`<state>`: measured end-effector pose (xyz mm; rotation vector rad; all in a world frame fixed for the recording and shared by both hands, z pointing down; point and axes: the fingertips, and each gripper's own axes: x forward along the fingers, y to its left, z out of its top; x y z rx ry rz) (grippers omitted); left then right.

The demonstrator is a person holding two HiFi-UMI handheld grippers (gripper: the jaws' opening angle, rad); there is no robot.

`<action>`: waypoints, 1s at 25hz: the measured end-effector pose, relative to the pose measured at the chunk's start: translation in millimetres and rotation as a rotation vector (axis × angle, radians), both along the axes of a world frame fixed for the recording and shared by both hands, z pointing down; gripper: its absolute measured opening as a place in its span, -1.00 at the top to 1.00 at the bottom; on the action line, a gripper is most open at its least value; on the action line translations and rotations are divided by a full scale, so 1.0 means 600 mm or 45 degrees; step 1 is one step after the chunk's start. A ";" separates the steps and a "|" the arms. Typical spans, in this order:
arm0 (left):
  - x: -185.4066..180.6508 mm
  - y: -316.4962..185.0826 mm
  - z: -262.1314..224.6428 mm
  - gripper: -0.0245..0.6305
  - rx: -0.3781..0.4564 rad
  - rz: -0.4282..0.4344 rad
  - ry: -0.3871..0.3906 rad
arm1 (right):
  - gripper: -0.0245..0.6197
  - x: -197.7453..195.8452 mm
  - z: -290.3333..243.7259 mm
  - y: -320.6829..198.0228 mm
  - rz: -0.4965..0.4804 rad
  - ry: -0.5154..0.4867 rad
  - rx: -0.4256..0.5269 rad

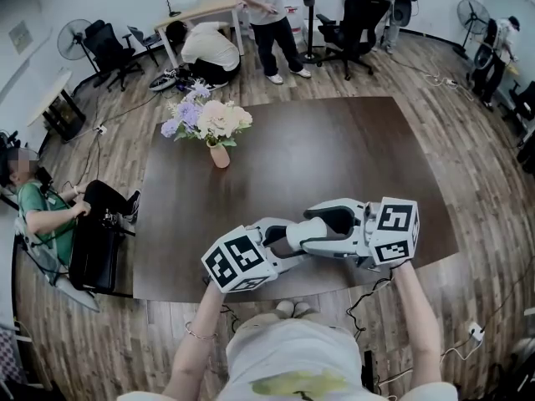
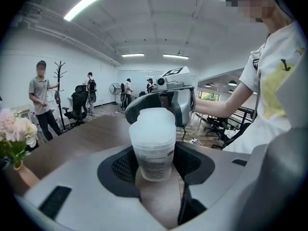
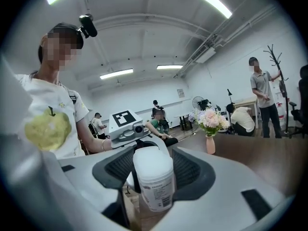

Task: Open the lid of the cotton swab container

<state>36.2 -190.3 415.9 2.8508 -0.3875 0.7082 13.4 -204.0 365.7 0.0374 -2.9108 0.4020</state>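
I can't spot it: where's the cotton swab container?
Left gripper view: the cotton swab container is clamped in the left gripper, with the right gripper open around its lid.

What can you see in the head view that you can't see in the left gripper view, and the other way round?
Only the head view: the whole top of the brown table from above, the marker cube on the left gripper, and a seated person in green at the picture's left.
Only the left gripper view: the cotton swab container, lid on, clamped between that gripper's jaws, and the ceiling lights.
Both: the pink flowers, part of the table, and the right gripper.
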 end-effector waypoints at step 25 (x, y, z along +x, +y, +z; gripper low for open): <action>0.013 0.002 0.011 0.25 0.059 -0.022 -0.013 | 0.14 0.014 0.006 -0.023 0.094 -0.137 -0.474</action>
